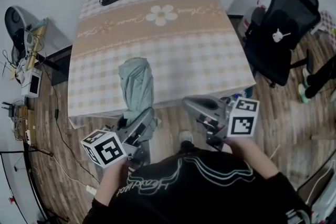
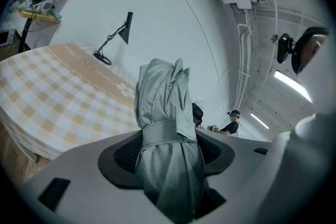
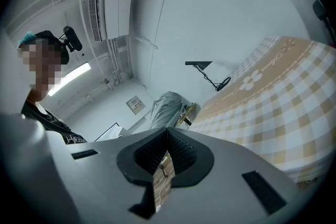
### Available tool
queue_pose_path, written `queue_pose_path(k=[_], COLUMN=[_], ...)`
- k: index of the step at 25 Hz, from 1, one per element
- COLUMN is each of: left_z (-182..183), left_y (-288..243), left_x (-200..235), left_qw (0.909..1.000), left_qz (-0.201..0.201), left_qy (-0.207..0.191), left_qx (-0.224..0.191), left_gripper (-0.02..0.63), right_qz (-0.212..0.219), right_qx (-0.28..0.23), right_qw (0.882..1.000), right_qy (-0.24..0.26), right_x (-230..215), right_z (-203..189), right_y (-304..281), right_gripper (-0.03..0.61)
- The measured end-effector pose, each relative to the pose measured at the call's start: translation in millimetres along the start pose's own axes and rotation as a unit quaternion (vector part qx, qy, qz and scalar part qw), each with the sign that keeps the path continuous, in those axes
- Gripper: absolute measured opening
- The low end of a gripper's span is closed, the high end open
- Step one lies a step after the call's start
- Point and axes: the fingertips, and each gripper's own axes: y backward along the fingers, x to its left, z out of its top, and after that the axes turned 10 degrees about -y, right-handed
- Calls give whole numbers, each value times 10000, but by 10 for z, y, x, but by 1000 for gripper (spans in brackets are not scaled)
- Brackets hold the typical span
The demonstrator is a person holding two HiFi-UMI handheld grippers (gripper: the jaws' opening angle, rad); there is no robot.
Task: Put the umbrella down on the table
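Since the left tool [image 1: 137, 122] is closed on the folded umbrella [image 2: 167, 113] right at its strap, only soft fabric is gripped, and a slide through the pads is to be feared if the grip is eased too early. The right tool [image 3: 167, 139] is shut on nothing, so no second support is given. The umbrella is held tilted at the near edge of the worktop [image 1: 178, 60]; whether it already touches cannot be told. If it is released this close to the edge, it may be tipped or rolled off onto the floor [image 1: 273, 128]. The overhanging tablecloth [image 1: 94, 107] could also be caught and dragged by the tool.
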Motion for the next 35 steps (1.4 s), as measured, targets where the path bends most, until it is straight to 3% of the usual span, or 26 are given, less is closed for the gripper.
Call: queue_pose_path(k=[14,20,35], left_z=[443,417,691], left_y=[-514,-504,-923], left_x=[33,-32,654], left_qw=[9958,9905,9858], left_qz=[321,342,391], left_qy=[-850,-1330,-1566], left_qx=[85,95,467], left_gripper=[261,261,261], right_qz=[223,176,-93], right_qx=[-108,-136,-236], right_qw=[9995,9993,9996], right_qy=[215,287,141], right_x=[-303,-271,-655], right_z=[587,523,906], right_y=[104,189,-176], right_gripper=[12,12,12])
